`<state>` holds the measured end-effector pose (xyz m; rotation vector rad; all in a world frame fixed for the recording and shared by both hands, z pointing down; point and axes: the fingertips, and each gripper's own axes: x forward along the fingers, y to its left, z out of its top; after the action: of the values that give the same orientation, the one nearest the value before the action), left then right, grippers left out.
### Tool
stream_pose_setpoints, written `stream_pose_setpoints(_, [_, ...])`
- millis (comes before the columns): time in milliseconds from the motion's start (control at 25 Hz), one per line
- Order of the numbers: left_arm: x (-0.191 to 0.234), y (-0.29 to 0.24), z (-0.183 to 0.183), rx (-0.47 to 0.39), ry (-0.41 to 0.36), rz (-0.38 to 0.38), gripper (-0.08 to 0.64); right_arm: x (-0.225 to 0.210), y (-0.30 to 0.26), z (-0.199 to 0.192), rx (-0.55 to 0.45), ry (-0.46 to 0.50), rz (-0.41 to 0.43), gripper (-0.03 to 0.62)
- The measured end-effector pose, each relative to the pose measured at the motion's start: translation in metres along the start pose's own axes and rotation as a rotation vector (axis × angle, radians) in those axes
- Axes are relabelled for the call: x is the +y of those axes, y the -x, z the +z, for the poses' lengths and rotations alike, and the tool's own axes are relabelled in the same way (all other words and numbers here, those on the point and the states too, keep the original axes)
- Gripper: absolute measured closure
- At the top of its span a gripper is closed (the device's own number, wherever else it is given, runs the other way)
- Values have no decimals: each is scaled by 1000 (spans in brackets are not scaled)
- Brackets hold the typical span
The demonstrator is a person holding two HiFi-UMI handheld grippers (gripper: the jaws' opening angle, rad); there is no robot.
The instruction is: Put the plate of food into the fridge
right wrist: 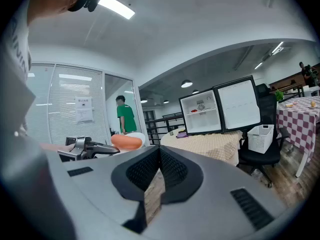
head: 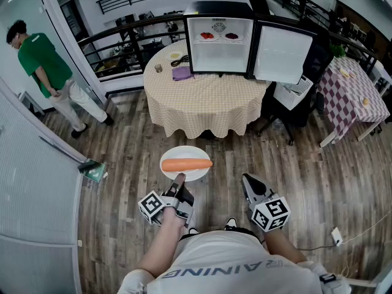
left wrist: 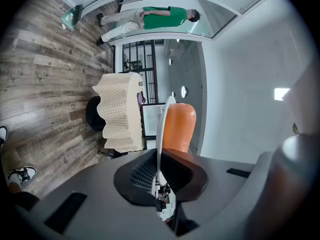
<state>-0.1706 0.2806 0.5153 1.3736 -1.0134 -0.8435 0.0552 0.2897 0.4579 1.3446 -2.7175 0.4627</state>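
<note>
The left tongs [head: 179, 180] are pinching the plate [head: 184, 152] by its near rim, holding it level so the carrot [head: 187, 164] is not rolling off; the right tongs [head: 250, 183] are hovering alongside, pressed together, empty.

Carrot [head: 187, 164] on plate [head: 185, 151] at centre — fridge [head: 219, 57] on table [head: 202, 103] at 12 o'clock, person [head: 43, 60] at 10.

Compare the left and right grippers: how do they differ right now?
The left gripper is clamped on the rim of the white plate bearing a carrot; the right gripper holds nothing. The left gripper's view shows the room turned sideways, so it is rolled on its side; the right gripper's view is upright. Both have jaws together and point towards the open mini fridge.
</note>
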Motion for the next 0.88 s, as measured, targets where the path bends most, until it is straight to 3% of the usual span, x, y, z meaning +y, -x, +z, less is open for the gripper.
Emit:
stream_pose_setpoints(120, [-3,-7,-5,-4,32,-18,537,-5,-1,2,-4,6,2,572])
stream_pose_setpoints(560, [-7,-17,-10,9,34,-34,537,-12,-3,3,-11,5,5,572])
stream_pose_setpoints(880, [6,-19,-9,12,26,11,537,-23,-7,5,-43,-57,-6,572])
